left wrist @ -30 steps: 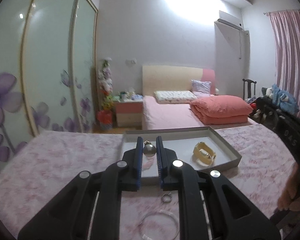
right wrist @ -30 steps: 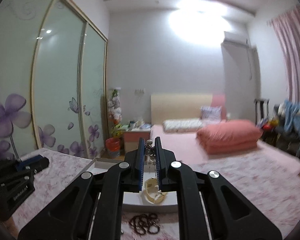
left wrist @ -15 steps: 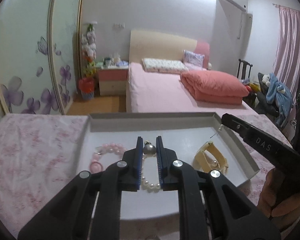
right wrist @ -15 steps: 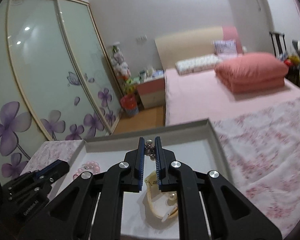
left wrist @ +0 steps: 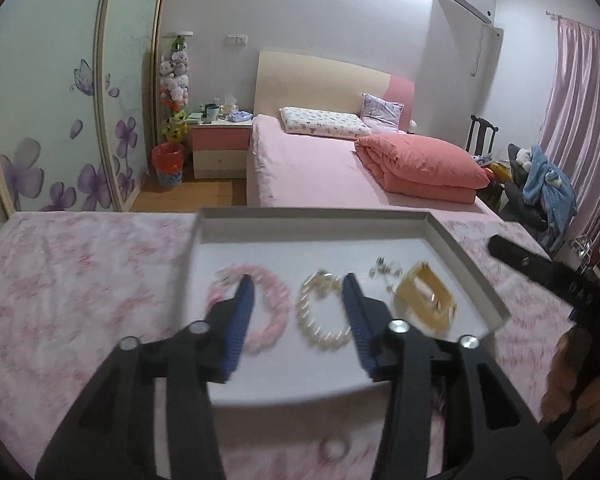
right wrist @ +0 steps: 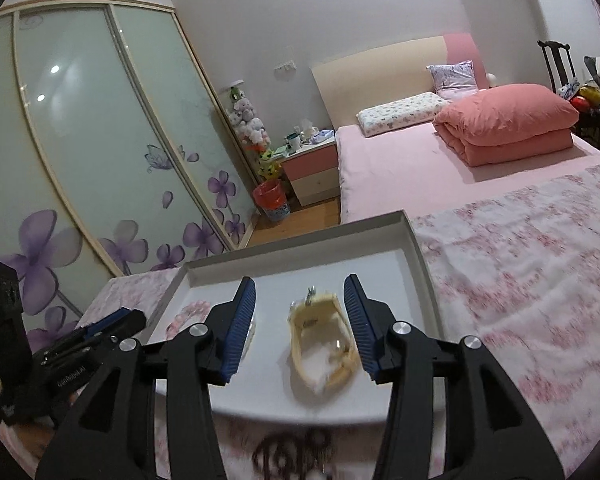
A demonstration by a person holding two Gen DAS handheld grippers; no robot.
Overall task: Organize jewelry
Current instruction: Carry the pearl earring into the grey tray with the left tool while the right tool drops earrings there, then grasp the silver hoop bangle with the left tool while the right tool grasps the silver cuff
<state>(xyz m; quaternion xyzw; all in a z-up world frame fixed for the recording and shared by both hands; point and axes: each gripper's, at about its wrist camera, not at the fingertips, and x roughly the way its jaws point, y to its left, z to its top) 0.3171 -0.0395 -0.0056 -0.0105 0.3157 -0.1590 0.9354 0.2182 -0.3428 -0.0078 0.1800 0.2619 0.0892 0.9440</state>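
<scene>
A shallow white tray (left wrist: 472, 276) sits on a floral pink tablecloth (left wrist: 80, 280), holding a pink bead bracelet (left wrist: 274, 304), a pearl bracelet (left wrist: 320, 332) and a yellow bangle (right wrist: 320, 344). Above it, the left gripper (left wrist: 298, 312) and right gripper (right wrist: 300, 312) hover with jaws opening, pinching nothing. A dark bead bracelet (right wrist: 296, 452) lies on the cloth just outside the tray's near edge.
</scene>
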